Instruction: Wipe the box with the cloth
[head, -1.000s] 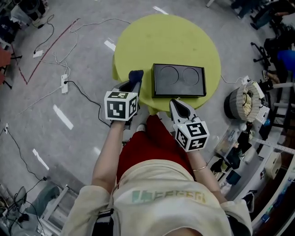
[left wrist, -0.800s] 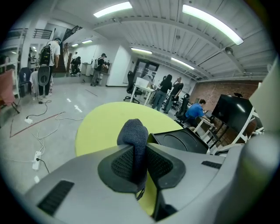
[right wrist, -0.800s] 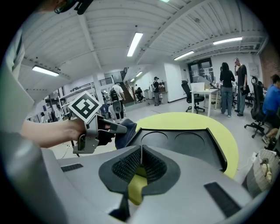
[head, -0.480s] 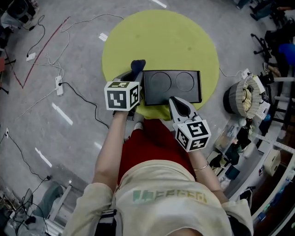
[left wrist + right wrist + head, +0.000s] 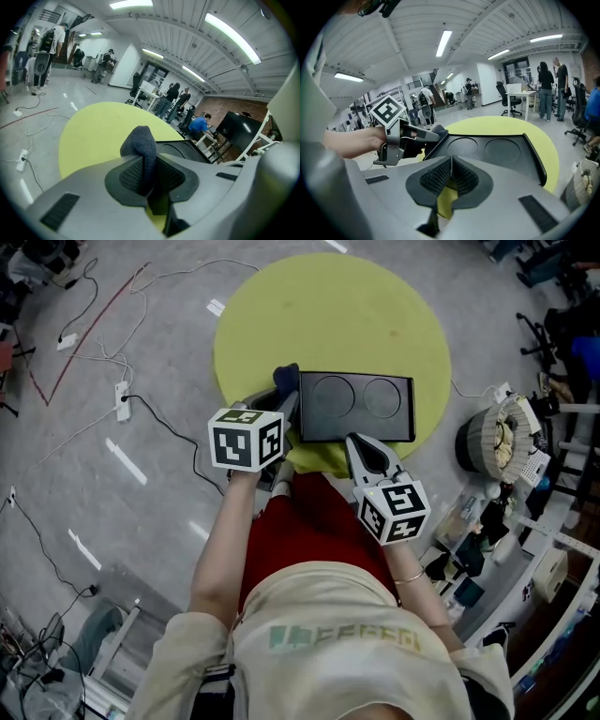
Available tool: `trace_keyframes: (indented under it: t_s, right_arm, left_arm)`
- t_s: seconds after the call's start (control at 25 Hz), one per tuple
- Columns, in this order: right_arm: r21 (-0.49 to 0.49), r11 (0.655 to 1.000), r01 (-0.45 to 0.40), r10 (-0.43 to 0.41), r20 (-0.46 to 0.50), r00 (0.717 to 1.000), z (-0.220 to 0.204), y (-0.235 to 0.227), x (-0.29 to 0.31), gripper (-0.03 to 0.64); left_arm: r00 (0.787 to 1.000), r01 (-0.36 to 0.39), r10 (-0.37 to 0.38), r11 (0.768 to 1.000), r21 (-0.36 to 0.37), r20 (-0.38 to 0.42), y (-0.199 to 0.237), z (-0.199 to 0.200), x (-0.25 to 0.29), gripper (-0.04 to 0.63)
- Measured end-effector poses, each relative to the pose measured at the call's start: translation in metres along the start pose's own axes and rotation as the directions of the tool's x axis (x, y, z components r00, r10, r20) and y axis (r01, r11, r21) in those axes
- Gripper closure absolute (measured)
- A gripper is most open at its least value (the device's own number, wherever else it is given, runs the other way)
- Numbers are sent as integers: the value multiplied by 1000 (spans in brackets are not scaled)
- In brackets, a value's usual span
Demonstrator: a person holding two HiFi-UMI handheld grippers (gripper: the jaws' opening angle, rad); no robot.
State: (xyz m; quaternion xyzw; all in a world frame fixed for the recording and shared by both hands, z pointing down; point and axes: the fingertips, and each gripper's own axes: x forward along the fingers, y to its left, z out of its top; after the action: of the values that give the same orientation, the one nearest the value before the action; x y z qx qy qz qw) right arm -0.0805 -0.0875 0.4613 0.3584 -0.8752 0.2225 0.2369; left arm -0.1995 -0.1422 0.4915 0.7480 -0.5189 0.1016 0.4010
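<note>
The left tool (image 5: 279, 401) is clamped on a dark blue cloth (image 5: 286, 378), which sits against the left end of the black box (image 5: 356, 407) on the round yellow desk (image 5: 328, 315). The right tool (image 5: 357, 448) has its jaws together on nothing, just by the box's near edge.

A round yellow-green table (image 5: 328, 315) stands on a grey floor (image 5: 141, 531). A flat black box (image 5: 357, 407) lies on the table, rectangular, with two round recesses side by side in its top. It sits on the table's near half, close to the edge by the person, long side across. On the floor left of the table lie a white power strip (image 5: 122, 399) and loose cables (image 5: 75, 437). A round basket (image 5: 497, 442) stands to the right.
</note>
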Motion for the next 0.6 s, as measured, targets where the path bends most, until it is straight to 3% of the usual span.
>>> trace_keyframes:
  t_s: [0.6]
  right_arm:
    - [6,1000,1,-2,12,1000,-45,58,-37,578]
  left_arm:
    - [996,62,-58,996,67,-71,-38,-78,-57,531]
